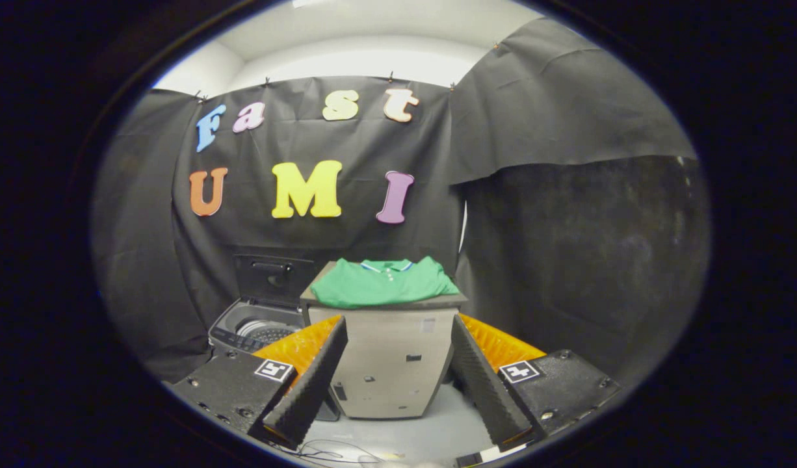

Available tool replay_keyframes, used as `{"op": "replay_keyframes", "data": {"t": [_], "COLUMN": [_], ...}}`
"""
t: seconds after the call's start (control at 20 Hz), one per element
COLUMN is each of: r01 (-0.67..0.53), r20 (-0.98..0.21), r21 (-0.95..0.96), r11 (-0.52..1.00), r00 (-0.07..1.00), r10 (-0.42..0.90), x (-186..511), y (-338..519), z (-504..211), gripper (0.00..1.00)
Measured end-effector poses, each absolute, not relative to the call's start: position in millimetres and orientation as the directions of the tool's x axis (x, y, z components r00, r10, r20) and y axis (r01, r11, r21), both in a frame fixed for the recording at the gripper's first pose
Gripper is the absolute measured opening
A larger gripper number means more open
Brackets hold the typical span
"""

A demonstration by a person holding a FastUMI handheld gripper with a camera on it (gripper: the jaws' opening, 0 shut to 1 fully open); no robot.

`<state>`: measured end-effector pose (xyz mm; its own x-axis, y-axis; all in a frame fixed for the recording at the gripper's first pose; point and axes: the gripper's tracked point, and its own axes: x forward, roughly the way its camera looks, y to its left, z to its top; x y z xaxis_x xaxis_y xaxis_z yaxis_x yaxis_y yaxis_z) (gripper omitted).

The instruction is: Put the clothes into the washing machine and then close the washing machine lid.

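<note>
You held the gripper (395,383) with its fingers (307,390) spread wide apart and nothing between them, well short of everything in the booth. Straight ahead, framed by the gap between the fingers, stood a boxy beige cabinet (389,364) with a dark top, resting on the pale floor (431,435). On that top lay a green polo shirt with a striped collar (385,281), folded flat, its edge hanging slightly over the front; it was beyond your fingers and above their tips. To the left of the cabinet, just past your left finger, sat a dark top-loading washing machine (255,325), its flat black lid (275,276) standing upright at the back, so that the ribbed drum showed inside. A few thin cables (327,450) lay on the floor just below the fingers.
</note>
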<state>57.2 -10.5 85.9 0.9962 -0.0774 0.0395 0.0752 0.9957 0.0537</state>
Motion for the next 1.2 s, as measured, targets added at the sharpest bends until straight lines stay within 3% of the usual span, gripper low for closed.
{"op": "replay_keyframes", "data": {"t": [0.65,1.2], "r01": [0.029,-0.056], "r20": [-0.055,-0.366], "r21": [0.079,0.009], "r11": [0.996,0.998], "r00": [0.998,0.929], "r10": [-0.024,0.055], "x": [265.4,436.0], "y": [-31.3,-0.8], "z": [195.6,121.0], "gripper": [1.00,1.00]}}
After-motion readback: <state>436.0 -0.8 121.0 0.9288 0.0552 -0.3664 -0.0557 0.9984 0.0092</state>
